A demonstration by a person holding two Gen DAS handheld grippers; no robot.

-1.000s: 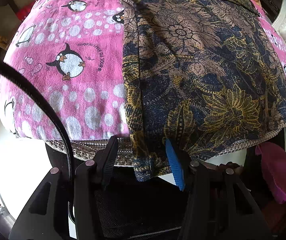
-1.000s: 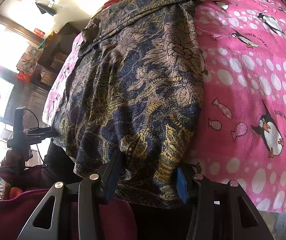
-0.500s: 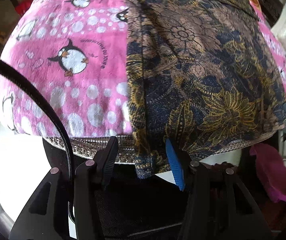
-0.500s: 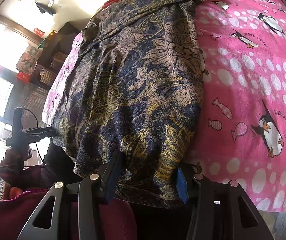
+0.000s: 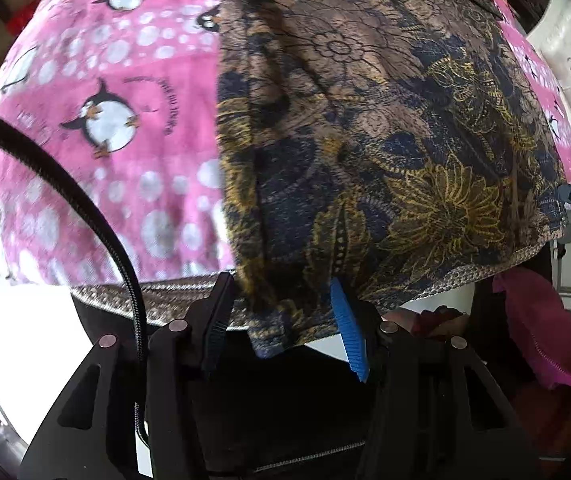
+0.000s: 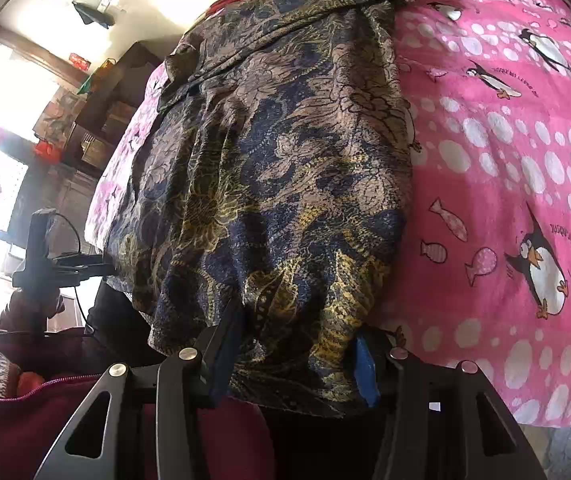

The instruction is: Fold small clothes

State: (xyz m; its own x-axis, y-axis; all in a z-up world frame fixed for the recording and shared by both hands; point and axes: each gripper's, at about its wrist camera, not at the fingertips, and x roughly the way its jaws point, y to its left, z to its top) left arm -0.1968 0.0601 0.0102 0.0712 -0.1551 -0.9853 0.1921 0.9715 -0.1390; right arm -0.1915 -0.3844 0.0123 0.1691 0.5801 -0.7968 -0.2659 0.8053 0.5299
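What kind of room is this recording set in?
Probably a bedroom at home: a pink penguin-print blanket covers what looks like a bed, a floral garment lies on it, and dark wooden shelves stand by a window.

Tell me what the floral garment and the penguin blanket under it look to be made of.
Floral garment: seems thin woven or fine-knit cloth, matte; it drapes in soft folds and its grain shows.
Penguin blanket: likely plush fleece; the surface looks fuzzy and its print edges are soft.

Garment lies on the blanket, its near hem hanging over the bed edge. Its left corner sits between my left gripper's jaws, its right corner between my right gripper's jaws. Bare blanket on both sides. Bag below, probably on the floor.
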